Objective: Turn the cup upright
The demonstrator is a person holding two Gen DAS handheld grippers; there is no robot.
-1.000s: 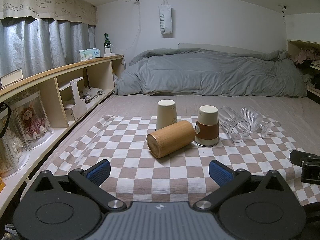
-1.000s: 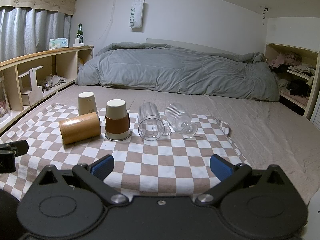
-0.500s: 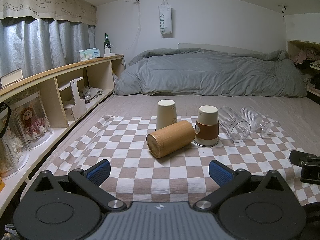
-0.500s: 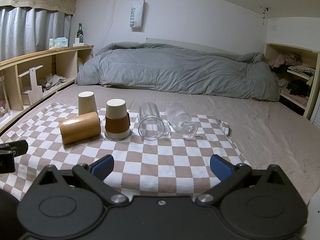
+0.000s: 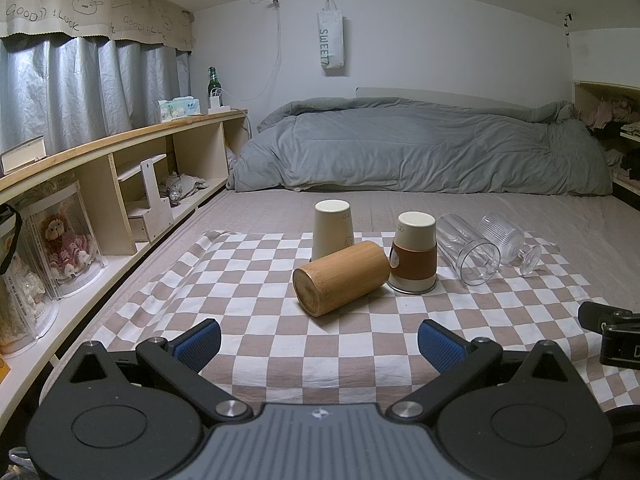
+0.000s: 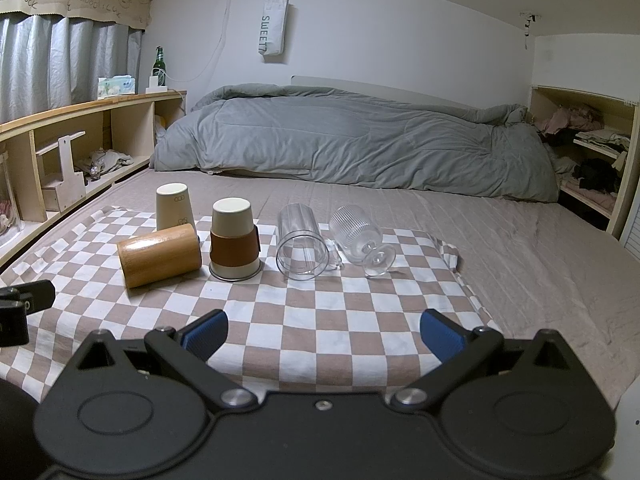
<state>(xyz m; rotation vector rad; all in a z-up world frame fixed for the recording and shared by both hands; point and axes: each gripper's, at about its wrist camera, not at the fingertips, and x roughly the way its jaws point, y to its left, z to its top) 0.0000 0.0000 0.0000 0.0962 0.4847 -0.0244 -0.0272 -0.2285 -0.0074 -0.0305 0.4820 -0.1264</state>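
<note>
Several cups sit on a checkered cloth (image 5: 280,320) (image 6: 320,320) on the bed. A bamboo cup (image 5: 340,278) (image 6: 160,255) lies on its side. A cream cup (image 5: 332,230) (image 6: 174,212) and a cream cup with a brown sleeve (image 5: 413,258) (image 6: 234,240) stand upside down. A clear tumbler (image 5: 468,254) (image 6: 302,246) and a ribbed stemmed glass (image 5: 506,242) (image 6: 360,236) lie on their sides. My left gripper (image 5: 320,346) is open and empty, short of the bamboo cup. My right gripper (image 6: 324,334) is open and empty, short of the tumbler.
A grey duvet (image 5: 420,148) lies across the far end of the bed. Wooden shelves (image 5: 100,184) run along the left, with dolls in clear cases. An open shelf with clothes (image 6: 588,152) is at the right. The other gripper's tip shows at each view's edge (image 5: 608,324) (image 6: 20,304).
</note>
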